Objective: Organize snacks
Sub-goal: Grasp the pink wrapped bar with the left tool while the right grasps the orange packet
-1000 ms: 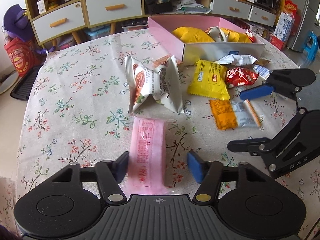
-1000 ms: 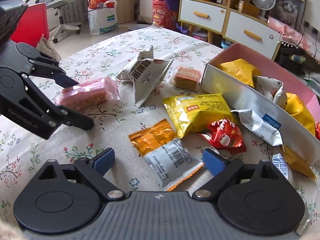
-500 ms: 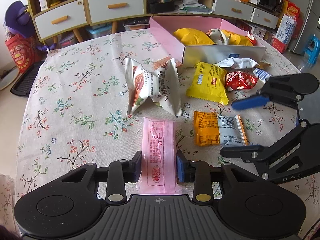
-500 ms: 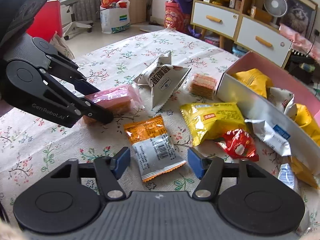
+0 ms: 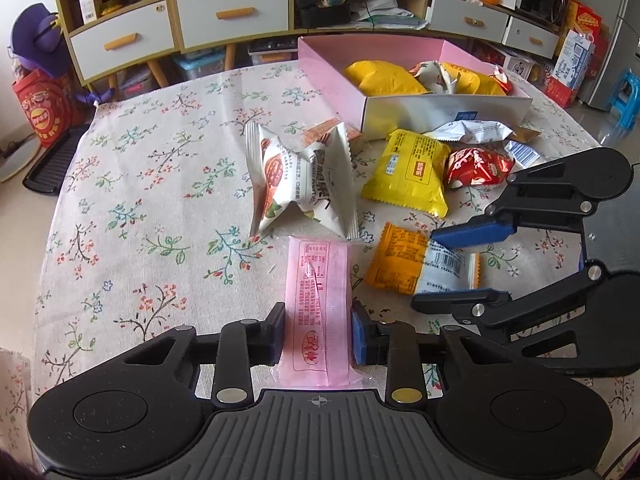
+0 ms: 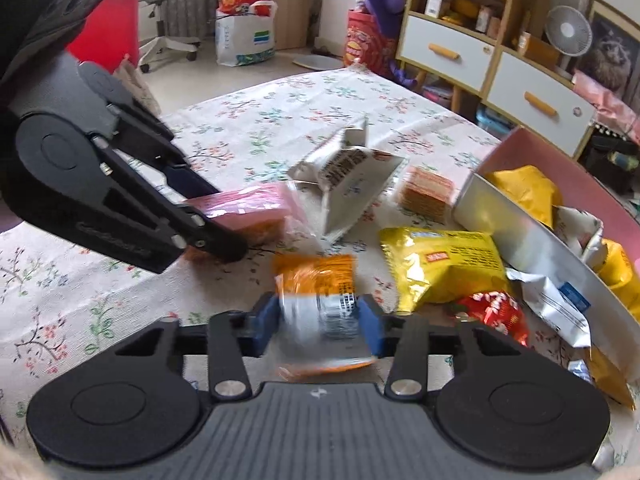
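Pink wafer pack [image 5: 319, 312] sits low in the middle of the left wrist view, pinched tight by the left gripper [image 5: 318, 336] on the floral tablecloth [image 5: 160, 184]. Right gripper [image 6: 318, 326] is closing its jaws, pads touching the orange-and-white packet [image 6: 316, 304], bottom centre. Pink box [image 5: 332, 68], upper right, already has snacks inside.
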Demonstrator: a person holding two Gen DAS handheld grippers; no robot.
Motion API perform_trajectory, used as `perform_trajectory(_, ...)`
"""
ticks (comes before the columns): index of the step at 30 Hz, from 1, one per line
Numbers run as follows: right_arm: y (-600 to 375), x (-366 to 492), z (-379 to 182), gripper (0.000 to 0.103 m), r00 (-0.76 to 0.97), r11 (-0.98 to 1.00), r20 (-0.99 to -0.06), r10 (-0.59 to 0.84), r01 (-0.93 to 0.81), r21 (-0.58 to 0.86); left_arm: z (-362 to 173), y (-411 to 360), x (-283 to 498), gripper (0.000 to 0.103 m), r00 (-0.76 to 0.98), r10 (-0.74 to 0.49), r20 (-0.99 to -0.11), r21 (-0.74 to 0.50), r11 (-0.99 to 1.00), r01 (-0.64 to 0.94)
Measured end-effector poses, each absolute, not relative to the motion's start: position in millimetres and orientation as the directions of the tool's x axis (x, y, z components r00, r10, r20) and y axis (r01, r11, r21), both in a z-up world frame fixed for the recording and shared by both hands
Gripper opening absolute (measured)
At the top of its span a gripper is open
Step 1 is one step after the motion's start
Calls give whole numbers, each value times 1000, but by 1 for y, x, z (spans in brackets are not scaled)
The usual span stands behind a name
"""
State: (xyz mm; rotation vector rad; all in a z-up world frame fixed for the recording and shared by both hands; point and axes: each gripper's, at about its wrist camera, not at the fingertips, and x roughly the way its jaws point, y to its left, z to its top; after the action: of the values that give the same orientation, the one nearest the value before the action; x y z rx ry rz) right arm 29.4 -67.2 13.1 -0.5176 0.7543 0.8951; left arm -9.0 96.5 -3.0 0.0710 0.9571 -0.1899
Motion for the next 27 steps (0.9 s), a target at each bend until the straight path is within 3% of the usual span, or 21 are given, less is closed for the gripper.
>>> perform_trajectory(27,-100,66,65,35,558,682,-662,501,-725,-94,53,70,14,29,660,-157,-735,-120,988,101)
